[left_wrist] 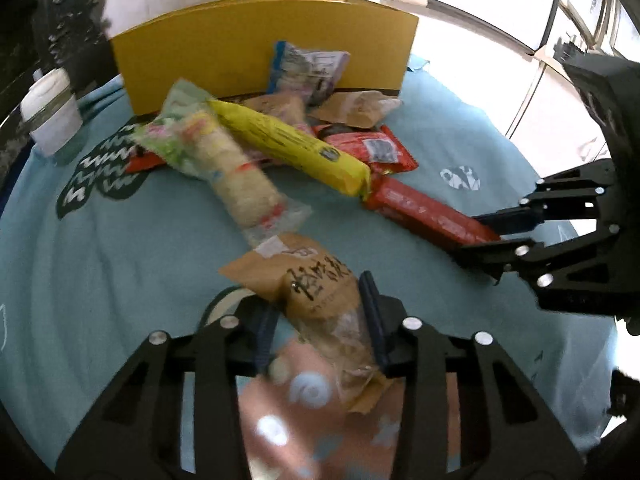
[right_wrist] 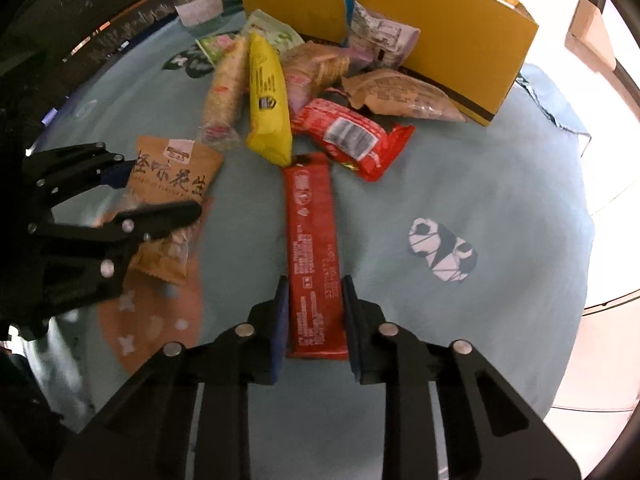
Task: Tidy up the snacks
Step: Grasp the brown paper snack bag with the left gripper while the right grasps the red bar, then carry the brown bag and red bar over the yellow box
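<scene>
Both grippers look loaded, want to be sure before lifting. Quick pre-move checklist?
1. Left gripper shut on the brown peanut bag: ok, pads press both its sides.
2. Right gripper around the long red bar: ok; firm clamp: cannot tell.
3. Red bar's far end free of the yellow packet: cannot tell, they meet.
4. Yellow box open for drop-off: cannot tell, only its wall shows.
5. Grippers apart from each other: ok.

Blown-out daylight at right; blurred, fisheye-warped edges.
</scene>
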A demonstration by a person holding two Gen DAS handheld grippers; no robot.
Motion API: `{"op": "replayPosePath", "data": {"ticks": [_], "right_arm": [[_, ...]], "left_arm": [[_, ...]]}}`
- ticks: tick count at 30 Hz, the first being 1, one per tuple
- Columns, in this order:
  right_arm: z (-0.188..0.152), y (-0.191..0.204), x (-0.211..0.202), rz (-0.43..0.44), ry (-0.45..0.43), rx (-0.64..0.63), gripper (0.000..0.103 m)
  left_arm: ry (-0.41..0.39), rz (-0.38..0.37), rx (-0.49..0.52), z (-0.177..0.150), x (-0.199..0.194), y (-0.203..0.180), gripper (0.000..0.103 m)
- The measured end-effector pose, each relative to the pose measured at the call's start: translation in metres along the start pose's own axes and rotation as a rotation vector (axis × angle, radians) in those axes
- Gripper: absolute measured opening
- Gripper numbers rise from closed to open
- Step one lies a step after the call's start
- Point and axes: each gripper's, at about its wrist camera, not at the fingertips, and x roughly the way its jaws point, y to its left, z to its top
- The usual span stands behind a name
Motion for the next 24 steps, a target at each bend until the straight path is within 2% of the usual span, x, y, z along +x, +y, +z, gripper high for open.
{"op": "replayPosePath", "data": {"ticks": [7, 9, 10, 12, 14, 15, 16, 17, 19, 21, 23, 24], "right_arm": [[-0.002, 0.004, -0.023, 0.039, -0.044, 0.085, 0.024], [-0.004, 0.006, -0.022, 0.046, -0.023, 0.099, 0.024], [-0.007, 0.007, -0.016, 0.062, 0.023, 0.122, 0.024], [-0.011, 0.011, -0.012, 0.041, 0.036, 0.12, 0.025], [-0.007, 0.017, -0.011, 0.006, 0.03, 0.1, 0.028], [-0.004, 0.019, -0.01, -0.028, 0.029, 0.09, 0.038], [0.001, 0.021, -0.008, -0.065, 0.027, 0.081, 0.055], [0.006, 0.021, -0.006, -0.091, 0.025, 0.077, 0.062], [0.013, 0.018, 0.004, -0.098, 0.045, 0.085, 0.063], [0.016, 0.018, 0.023, -0.114, 0.12, 0.088, 0.06], [0.019, 0.026, 0.02, -0.104, 0.106, 0.073, 0.04], [0.019, 0.029, 0.018, -0.098, 0.107, 0.073, 0.024]], "left_arm": [[-0.031, -0.042, -0.073, -0.007, -0.032, 0.03, 0.036], [-0.029, -0.068, -0.096, -0.01, -0.039, 0.037, 0.036], [-0.014, -0.062, -0.092, -0.012, -0.037, 0.039, 0.037], [0.033, -0.041, -0.081, -0.017, -0.027, 0.044, 0.039], [0.04, 0.002, -0.082, -0.021, -0.022, 0.05, 0.059], [0.033, 0.03, -0.092, -0.021, -0.022, 0.052, 0.077], [0.036, 0.05, -0.103, -0.02, -0.021, 0.053, 0.096], [0.047, 0.073, -0.115, -0.02, -0.017, 0.055, 0.101], [0.091, 0.116, -0.124, -0.02, -0.006, 0.059, 0.101], [0.075, 0.136, -0.059, -0.021, -0.004, 0.055, 0.101], [0.038, 0.102, -0.023, -0.023, -0.01, 0.054, 0.079], [0.027, 0.084, -0.008, -0.024, -0.014, 0.053, 0.056]]}}
